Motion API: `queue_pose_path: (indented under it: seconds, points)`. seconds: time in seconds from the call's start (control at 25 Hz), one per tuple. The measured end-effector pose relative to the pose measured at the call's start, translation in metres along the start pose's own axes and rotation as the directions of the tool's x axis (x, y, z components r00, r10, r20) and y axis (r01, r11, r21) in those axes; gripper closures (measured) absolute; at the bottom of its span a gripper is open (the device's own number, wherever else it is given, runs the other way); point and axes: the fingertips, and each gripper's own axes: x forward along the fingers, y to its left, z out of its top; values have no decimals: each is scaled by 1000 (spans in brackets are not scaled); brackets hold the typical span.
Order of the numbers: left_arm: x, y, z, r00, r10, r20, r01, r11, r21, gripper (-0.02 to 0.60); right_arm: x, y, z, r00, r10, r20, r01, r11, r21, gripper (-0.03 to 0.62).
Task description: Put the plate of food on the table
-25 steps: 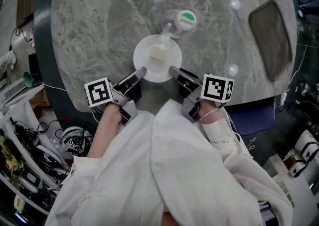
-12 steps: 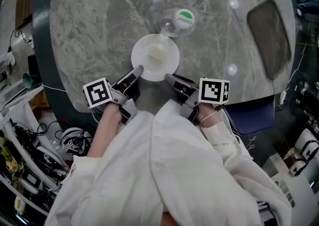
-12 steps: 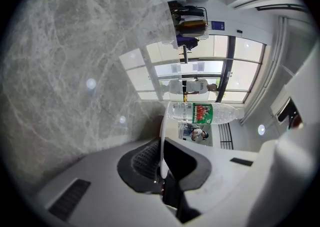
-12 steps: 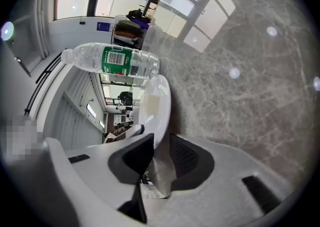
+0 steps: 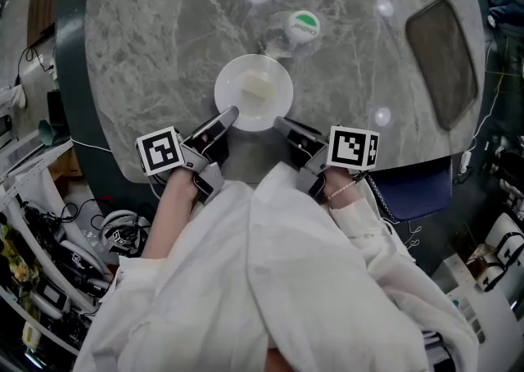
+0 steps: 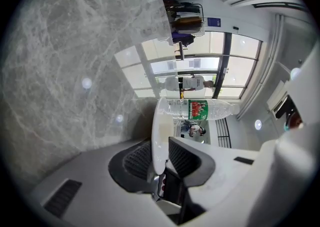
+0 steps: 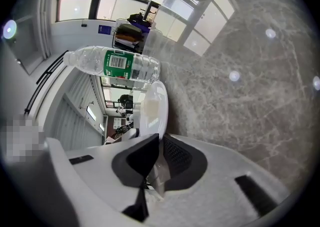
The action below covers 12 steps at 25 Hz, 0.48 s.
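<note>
Presently left claw (image 5: 232, 114) just opening, plate (image 5: 237, 102) rim loose inside it; right claw (image 5: 281, 123) just closing, nipping rim. Close beyond plate, bottle (image 5: 291, 32); desk (image 5: 147, 51) edge under claws.

Even overhead light falls on the worktop (image 5: 164, 51). Round glare spots shine on its polish beyond and to the right of the plate (image 5: 254, 92), which is nearly washed-out white. Shadows are soft. Both gripper views bulge, with black corners. Bright windows (image 6: 150, 71) beyond the plate backlight the clear bottle (image 6: 200, 108).
</note>
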Motion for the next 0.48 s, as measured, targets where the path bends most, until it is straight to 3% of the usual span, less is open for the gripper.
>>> queue_pose_path:
  seconds: [0.12, 0.48]
  points:
    - [5, -3, -2, 1000, 1, -23, 0, 1000, 15, 450, -1, -2, 6, 1000, 12, 13, -12, 1000, 18, 576]
    - [-2, -6, -10, 997, 8, -77, -2, 997, 71, 375, 1, -2, 13, 999, 19, 41, -20, 1000, 19, 580]
